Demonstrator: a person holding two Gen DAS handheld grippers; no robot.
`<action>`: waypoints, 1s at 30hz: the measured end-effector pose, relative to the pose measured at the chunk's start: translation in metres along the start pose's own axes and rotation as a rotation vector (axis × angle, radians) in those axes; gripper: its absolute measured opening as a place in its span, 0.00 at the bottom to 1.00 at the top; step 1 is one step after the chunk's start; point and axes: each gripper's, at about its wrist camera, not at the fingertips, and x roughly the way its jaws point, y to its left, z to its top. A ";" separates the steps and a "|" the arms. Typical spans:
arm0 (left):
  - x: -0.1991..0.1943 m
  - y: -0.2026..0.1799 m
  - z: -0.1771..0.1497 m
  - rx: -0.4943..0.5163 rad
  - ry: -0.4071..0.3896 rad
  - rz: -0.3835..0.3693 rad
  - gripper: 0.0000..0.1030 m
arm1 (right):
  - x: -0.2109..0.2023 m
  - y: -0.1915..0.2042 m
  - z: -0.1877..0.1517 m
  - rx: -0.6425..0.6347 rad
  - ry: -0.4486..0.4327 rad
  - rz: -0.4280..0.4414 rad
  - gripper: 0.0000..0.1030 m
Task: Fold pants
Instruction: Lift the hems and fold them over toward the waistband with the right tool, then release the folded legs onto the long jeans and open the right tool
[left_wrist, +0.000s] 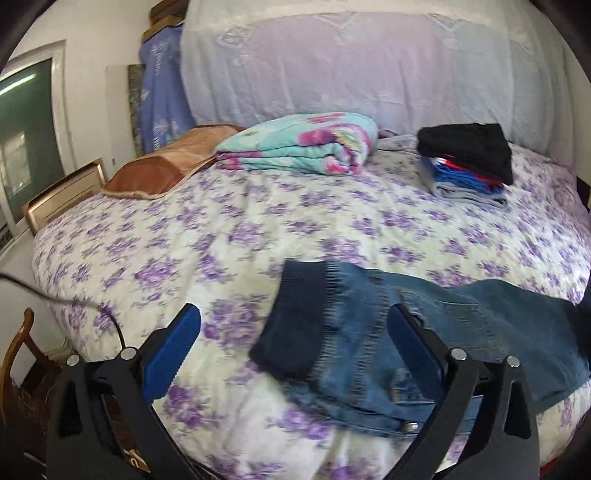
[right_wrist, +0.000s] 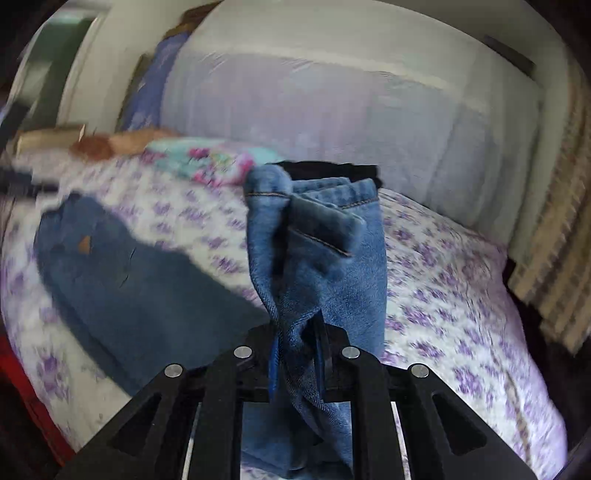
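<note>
Left wrist view: your left gripper (left_wrist: 295, 350) stands wide, empty, over the jeans (left_wrist: 388, 339) at five o'clock on the bed (left_wrist: 258, 229). Your right gripper (right_wrist: 297, 354) pinches the jeans' leg ends, raised.

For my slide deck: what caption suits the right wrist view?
Right tool shut on the jeans, lifting their hem end above the flowered bed.

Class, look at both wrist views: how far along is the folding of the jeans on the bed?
Early. Done: a stack of folded clothes sits near the headboard. In hand: the right hand-held gripper is shut on the leg end of the jeans; the left hand-held gripper is open over their waist end, which lies on the bedspread. Left: making and flattening the folds.
</note>
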 end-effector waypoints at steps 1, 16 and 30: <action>0.004 0.013 0.001 -0.038 0.009 0.005 0.96 | 0.011 0.025 -0.004 -0.127 0.045 0.009 0.14; 0.029 0.032 -0.013 -0.079 0.061 -0.047 0.96 | -0.030 0.016 0.024 -0.039 0.016 0.251 0.50; 0.038 0.032 -0.017 -0.086 0.107 -0.066 0.96 | 0.031 0.009 0.027 0.141 0.163 0.138 0.56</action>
